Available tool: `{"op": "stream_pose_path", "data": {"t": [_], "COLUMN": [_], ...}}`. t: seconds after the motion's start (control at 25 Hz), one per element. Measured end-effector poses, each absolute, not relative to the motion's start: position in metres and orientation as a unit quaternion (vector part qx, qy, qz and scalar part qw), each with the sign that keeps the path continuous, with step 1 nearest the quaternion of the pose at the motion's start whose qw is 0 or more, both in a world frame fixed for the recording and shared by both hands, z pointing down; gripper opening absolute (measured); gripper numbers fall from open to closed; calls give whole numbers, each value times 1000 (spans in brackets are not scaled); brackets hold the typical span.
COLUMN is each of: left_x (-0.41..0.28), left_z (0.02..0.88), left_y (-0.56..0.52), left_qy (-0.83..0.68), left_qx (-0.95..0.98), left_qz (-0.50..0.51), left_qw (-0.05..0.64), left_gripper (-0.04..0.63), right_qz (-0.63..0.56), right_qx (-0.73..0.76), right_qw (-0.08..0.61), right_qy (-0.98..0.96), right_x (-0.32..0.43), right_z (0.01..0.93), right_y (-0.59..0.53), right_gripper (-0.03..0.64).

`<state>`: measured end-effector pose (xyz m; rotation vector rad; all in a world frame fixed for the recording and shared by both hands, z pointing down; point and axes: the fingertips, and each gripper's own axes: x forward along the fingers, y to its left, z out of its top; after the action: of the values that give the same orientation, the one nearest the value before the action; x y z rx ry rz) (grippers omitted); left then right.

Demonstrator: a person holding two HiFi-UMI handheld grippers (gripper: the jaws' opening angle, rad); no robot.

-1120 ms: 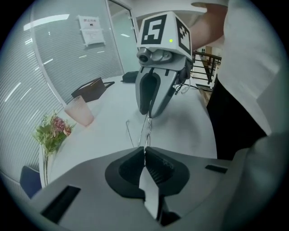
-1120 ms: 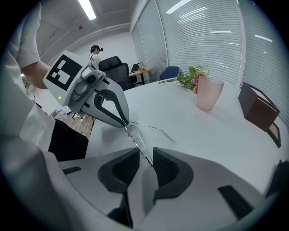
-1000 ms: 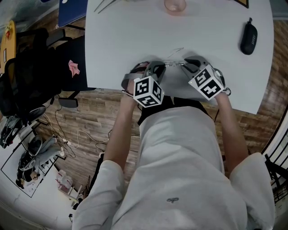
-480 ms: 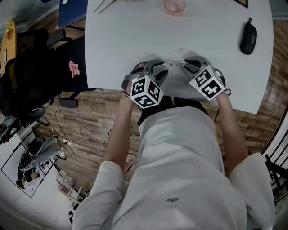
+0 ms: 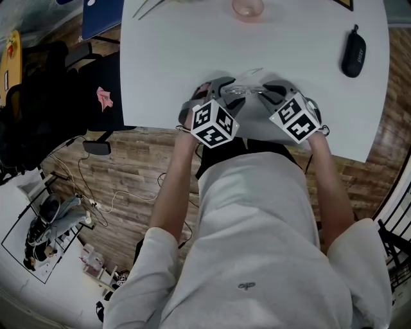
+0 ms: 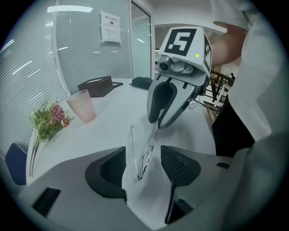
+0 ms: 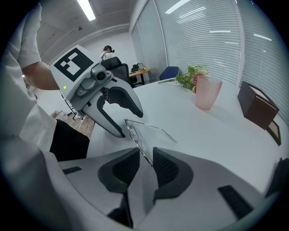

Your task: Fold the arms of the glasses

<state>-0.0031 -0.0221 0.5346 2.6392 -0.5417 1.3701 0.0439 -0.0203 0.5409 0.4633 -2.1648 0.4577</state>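
Observation:
The thin wire-rimmed glasses (image 5: 247,90) hang just above the white table (image 5: 180,51), spanning the gap between my two grippers. My right gripper (image 7: 146,162) is shut on one end of the front frame (image 7: 137,135), and one arm (image 7: 156,128) sticks out to the side. My left gripper (image 6: 143,164) has just been opening. The glasses' other end (image 6: 145,149) lies between its wide jaws, and neither pad touches it. In the head view the left gripper (image 5: 230,96) and the right gripper (image 5: 266,96) face each other near the table's front edge.
A pink cup (image 5: 249,8) stands at the far side, with flowers (image 6: 47,117) to its left. A black glasses case (image 5: 354,54) lies at the far right. A dark box (image 7: 255,108) sits at the back. The table's near edge (image 5: 160,126) runs just under my hands.
The left gripper's jaws have opened off the glasses' end, and its marker cube has rolled and shifted slightly right. The right gripper and the glasses have stayed put.

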Motion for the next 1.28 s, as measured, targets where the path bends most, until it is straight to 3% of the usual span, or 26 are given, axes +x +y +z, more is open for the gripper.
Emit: {"op": "stream_pose_path", "data": {"t": [0.44, 1.28], "left_x": [4, 5], "left_z": [541, 540], "left_y": [-25, -23], "left_qy": [-177, -186], "left_qx": [869, 870], "left_qz": [455, 450], "left_qw": [76, 76], "left_gripper": [239, 160], "right_qz": [186, 187], "right_qx": [187, 188], "right_qw": [425, 426], "right_qy": [-866, -865], "right_x": [42, 42], "right_z": [543, 541], "right_y": [-22, -19], "right_gripper": [97, 94]}}
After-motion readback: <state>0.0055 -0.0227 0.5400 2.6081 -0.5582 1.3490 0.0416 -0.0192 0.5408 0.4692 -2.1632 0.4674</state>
